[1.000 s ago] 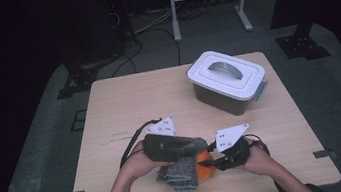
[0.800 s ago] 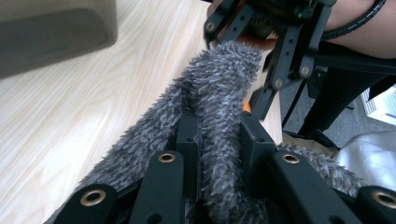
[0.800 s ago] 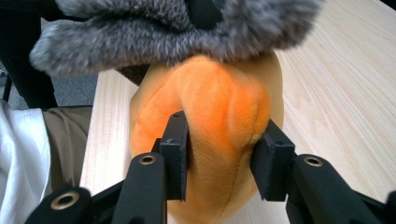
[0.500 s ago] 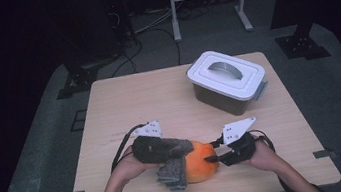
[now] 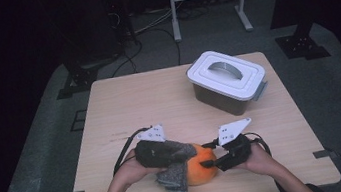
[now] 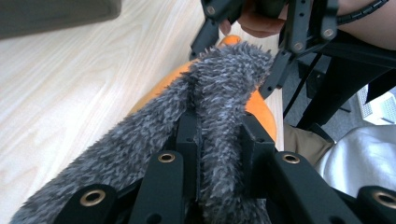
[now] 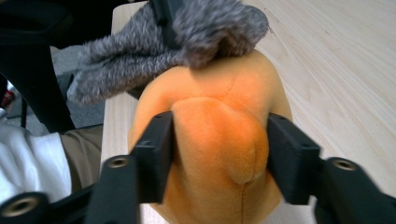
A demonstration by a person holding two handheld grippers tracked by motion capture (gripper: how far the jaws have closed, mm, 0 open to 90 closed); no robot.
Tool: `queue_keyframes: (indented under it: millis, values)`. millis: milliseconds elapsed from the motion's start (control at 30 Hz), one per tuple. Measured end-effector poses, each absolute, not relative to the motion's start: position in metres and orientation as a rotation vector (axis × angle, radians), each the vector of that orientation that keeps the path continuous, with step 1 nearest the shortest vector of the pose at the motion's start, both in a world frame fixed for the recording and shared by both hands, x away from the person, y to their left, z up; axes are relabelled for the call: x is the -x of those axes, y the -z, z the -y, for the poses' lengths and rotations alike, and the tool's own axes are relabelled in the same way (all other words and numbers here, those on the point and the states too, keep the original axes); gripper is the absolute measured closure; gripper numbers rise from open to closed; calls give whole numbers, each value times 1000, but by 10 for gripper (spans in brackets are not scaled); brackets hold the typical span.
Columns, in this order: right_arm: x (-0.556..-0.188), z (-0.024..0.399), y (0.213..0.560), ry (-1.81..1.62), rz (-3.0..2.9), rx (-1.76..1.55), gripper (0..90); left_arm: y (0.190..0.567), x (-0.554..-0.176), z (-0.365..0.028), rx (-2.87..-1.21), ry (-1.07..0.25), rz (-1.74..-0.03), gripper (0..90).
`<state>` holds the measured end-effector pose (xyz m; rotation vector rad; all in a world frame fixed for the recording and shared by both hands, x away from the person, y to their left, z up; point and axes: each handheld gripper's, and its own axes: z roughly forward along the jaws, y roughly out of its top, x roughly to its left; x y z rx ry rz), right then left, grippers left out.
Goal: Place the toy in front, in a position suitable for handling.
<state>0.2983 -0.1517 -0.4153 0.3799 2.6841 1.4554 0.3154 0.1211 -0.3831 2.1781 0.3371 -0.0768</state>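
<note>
Dark floor and cables ring the pale wooden desk (image 5: pixel 159 102), with a lidded white box (image 5: pixel 227 79) standing well apart toward the far right. Near my edge sits the orange plush toy (image 5: pixel 202 170), a grey fuzzy cloth (image 5: pixel 176 178) draped against its left side. My left tool (image 6: pixel 219 154) is clamped tight on a fold of that cloth. My right tool (image 7: pixel 219 154) has just been opening; its jaws now flank a bulge of the plush, and whether the pads press it I can't quite tell. Since a second ago the orange has come much more into the open, so I judge the cloth is peeling off the toy. What the toy depicts stays unclear, and its underside is hidden.
</note>
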Motion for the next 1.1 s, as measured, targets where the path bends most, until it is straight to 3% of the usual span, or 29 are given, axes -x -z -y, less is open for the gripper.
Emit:
queue_keyframes:
  millis: [333,633,867,1100]
  values:
    - [-289,149,410,-1392,-2640,-202,600,365,-316,-97,-2197,61,-262,729]
    - [-304,167,410,-1367,-2626,-215,607,380,-323,-114,-2236,54,-361,729]
    - [-309,168,411,-1410,-2709,-444,360,394,-321,-122,-2178,114,-392,727]
    - [-305,159,413,-1423,-2739,-509,312,393,-314,-119,-2183,111,-373,727]
